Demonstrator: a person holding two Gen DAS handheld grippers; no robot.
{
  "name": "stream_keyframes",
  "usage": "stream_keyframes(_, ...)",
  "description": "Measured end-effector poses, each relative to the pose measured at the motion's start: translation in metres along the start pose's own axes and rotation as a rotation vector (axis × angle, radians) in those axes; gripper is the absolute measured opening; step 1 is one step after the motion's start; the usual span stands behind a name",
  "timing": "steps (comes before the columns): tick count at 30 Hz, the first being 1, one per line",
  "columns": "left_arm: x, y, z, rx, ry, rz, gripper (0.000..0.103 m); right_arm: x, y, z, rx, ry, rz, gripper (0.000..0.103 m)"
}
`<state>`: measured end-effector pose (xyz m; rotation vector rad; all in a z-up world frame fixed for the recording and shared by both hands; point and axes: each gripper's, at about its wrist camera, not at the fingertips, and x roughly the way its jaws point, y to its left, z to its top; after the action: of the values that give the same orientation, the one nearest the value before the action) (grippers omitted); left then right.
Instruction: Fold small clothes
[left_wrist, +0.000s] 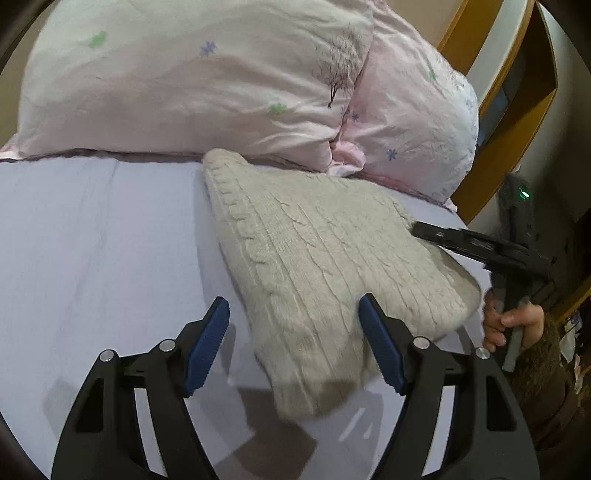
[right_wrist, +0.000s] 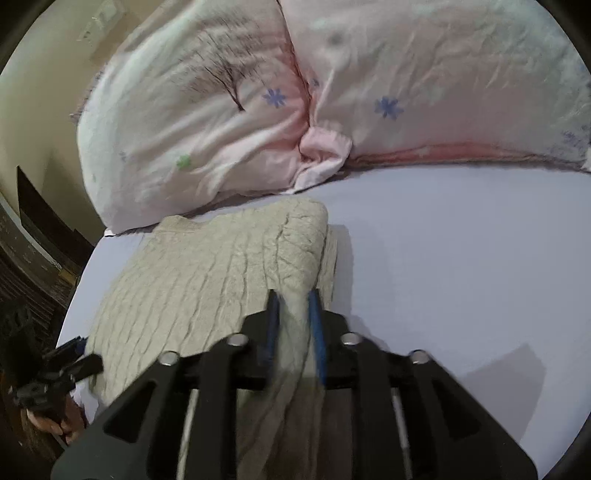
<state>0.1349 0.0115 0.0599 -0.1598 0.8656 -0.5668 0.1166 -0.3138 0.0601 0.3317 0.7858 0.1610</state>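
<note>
A cream cable-knit sweater (left_wrist: 317, 258) lies on the lavender bed sheet (left_wrist: 92, 240), partly folded over itself. My left gripper (left_wrist: 295, 317) is open, its blue pads on either side of the sweater's near edge, holding nothing. My right gripper (right_wrist: 293, 299) is shut on a bunched fold of the sweater (right_wrist: 207, 273) and lifts that edge off the sheet. In the left wrist view the right gripper (left_wrist: 417, 229) shows at the sweater's right edge, held by a hand. In the right wrist view the left gripper (right_wrist: 85, 354) shows at the sweater's left edge.
Two pink flowered pillows (left_wrist: 184, 81) (left_wrist: 417, 122) lie along the back of the bed, right behind the sweater. A wooden headboard or shelf (left_wrist: 517, 110) stands at the right. The bed edge and dark floor (right_wrist: 33, 258) are at the left of the right wrist view.
</note>
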Motion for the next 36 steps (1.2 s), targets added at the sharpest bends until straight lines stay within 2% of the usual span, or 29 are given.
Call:
stream_keyframes(1, -0.008, -0.002, -0.004, 0.004, -0.01, 0.009, 0.075, -0.02, 0.003, -0.007, -0.011, -0.04, -0.001, 0.067)
stream_keyframes(2, -0.018, -0.005, -0.011, 0.01, -0.018, 0.022, 0.079, -0.035, 0.009, -0.013, -0.019, -0.077, -0.002, 0.095)
stream_keyframes(3, -0.025, -0.007, -0.016, 0.007, -0.018, 0.04, 0.09, -0.051, 0.011, -0.019, -0.027, -0.108, -0.005, 0.101)
stream_keyframes(5, -0.033, -0.015, -0.029, 0.0, -0.012, 0.118, 0.099, -0.075, 0.022, -0.041, -0.05, -0.136, -0.046, 0.101)
stream_keyframes(7, -0.037, -0.023, -0.042, 0.002, 0.012, 0.207, 0.102, -0.08, 0.035, -0.062, -0.084, -0.087, -0.1, 0.101)
stream_keyframes(9, -0.032, -0.031, -0.053, 0.0, 0.051, 0.264, 0.102, -0.071, 0.048, -0.079, -0.114, -0.041, -0.111, 0.101)
stream_keyframes(12, -0.017, -0.039, -0.062, 0.008, 0.119, 0.306, 0.102, -0.042, 0.067, -0.104, -0.144, 0.045, -0.201, 0.101)
stream_keyframes(14, -0.008, -0.043, -0.066, 0.007, 0.151, 0.334, 0.102, -0.031, 0.072, -0.11, -0.147, 0.067, -0.251, 0.101)
stream_keyframes(18, -0.003, -0.048, -0.067, 0.009, 0.149, 0.391, 0.102, -0.012, 0.072, -0.114, -0.124, 0.116, -0.292, 0.101)
stream_keyframes(19, -0.003, -0.048, -0.067, 0.006, 0.147, 0.407, 0.102, -0.009, 0.075, -0.116, -0.142, 0.113, -0.327, 0.101)
stream_keyframes(22, 0.0, -0.049, -0.067, 0.009, 0.156, 0.447, 0.102, -0.008, 0.074, -0.116, -0.132, 0.111, -0.33, 0.101)
stream_keyframes(27, 0.002, -0.052, -0.067, 0.01, 0.163, 0.477, 0.102, -0.006, 0.073, -0.117, -0.135, 0.109, -0.332, 0.101)
stream_keyframes(36, 0.001, -0.053, -0.068, 0.023, 0.173, 0.466, 0.102, -0.007, 0.076, -0.119, -0.134, 0.112, -0.334, 0.101)
